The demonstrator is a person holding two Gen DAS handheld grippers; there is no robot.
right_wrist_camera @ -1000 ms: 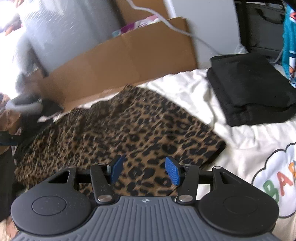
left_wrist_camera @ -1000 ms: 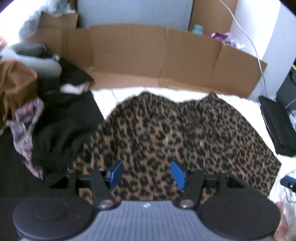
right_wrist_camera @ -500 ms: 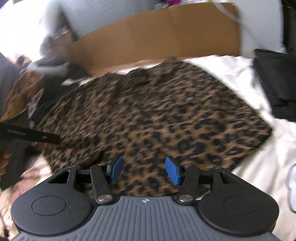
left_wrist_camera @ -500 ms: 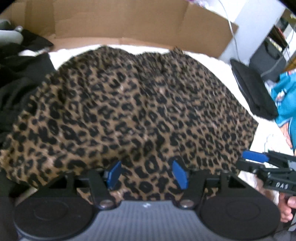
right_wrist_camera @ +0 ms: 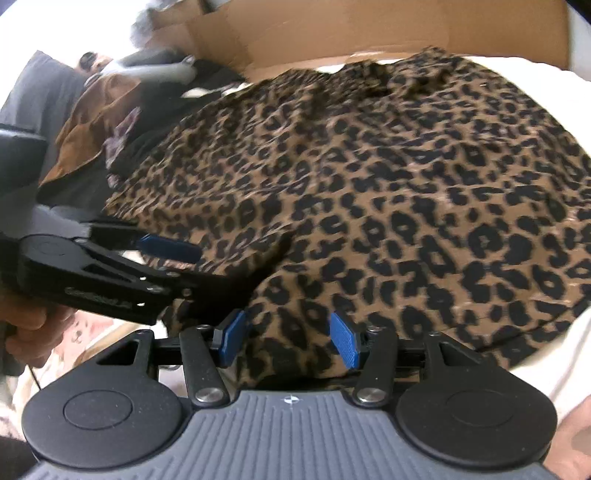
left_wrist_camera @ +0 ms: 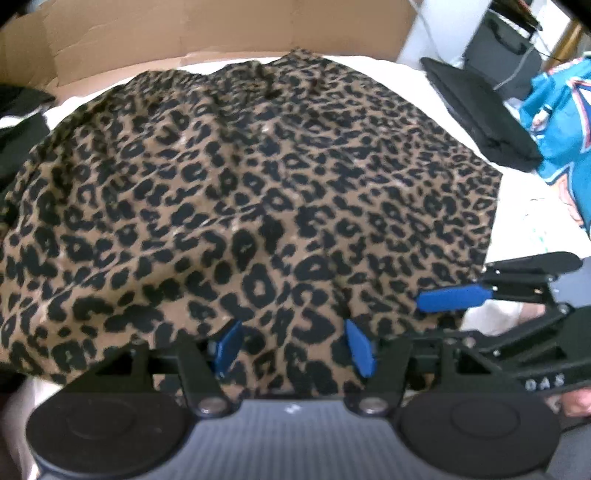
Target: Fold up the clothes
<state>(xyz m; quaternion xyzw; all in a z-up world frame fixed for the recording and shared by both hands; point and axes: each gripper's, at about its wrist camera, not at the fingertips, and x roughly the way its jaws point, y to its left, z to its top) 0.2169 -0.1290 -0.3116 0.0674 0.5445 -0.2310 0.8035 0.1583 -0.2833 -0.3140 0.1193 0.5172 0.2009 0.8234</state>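
- The white bed sheet point(left_wrist_camera: 517, 192) carries everything; it shows bare along the right and far edges of the spread cloth.
- A flattened brown cardboard wall point(left_wrist_camera: 221, 33) stands along the far side of the bed.
- The leopard-print brown and black fabric garment point(left_wrist_camera: 258, 177) lies spread over the middle of the bed, wrinkled near its far edge, with its near hem reaching under both claws.
- A pile of dark and rust-brown clothes point(right_wrist_camera: 85, 122) sits to the left of the garment, touching its left edge.
- A folded black garment point(left_wrist_camera: 476, 110) lies on the sheet to the right, apart from the leopard cloth, and a bright teal printed fabric point(left_wrist_camera: 561, 122) sits just beyond it.
- The left claw point(left_wrist_camera: 291, 347), black with blue pads, hangs over the near hem with its jaws spread apart and cloth visible between them, nothing pinched.
- The right claw point(right_wrist_camera: 286, 338) hovers low over the near hem a little further right, its jaws likewise released, with the leopard cloth showing in the gap.
- In each view the other claw appears from the side, close beside it at the hem.
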